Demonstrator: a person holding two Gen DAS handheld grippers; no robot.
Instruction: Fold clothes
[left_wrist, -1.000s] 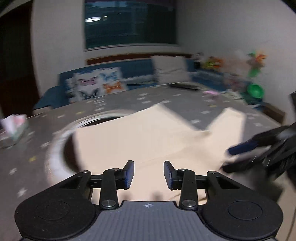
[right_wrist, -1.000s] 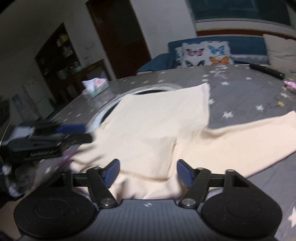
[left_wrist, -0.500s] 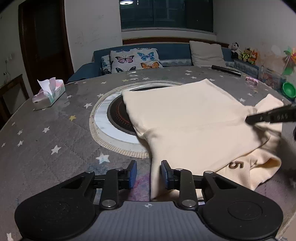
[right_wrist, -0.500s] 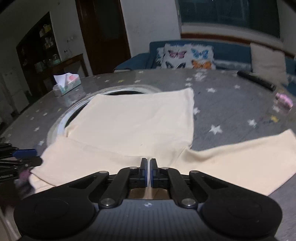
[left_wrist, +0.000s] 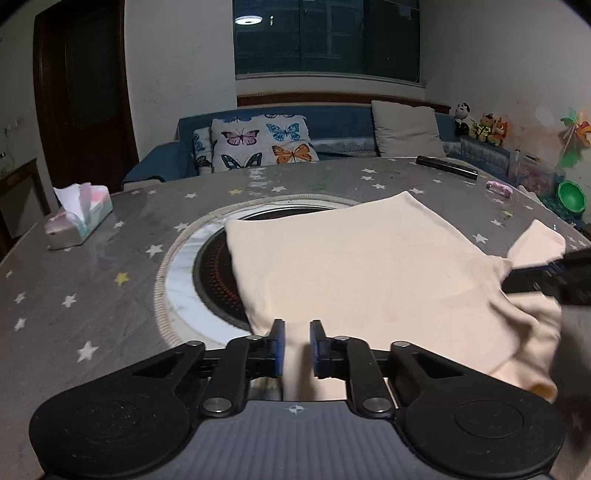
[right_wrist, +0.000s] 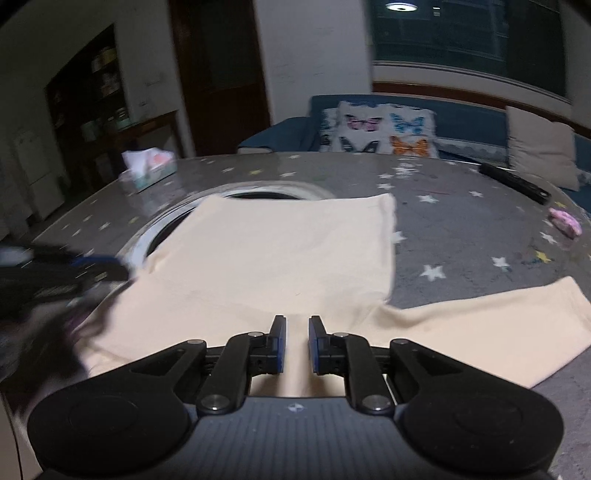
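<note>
Cream garment (left_wrist: 362, 273) sprawls over the star-print table (left_wrist: 92, 295), its far edge draped across the round hotplate (left_wrist: 218, 280) at ten o'clock. Left gripper (left_wrist: 296, 347) is closing on a raised ridge of the near hem. Right gripper (right_wrist: 296, 345) is easing apart, cloth between its pads too. One sleeve (right_wrist: 480, 325) trails out at three o'clock. Folding looks barely begun; most creases remain.

text: none legible | labels: none | numbers: none
</note>
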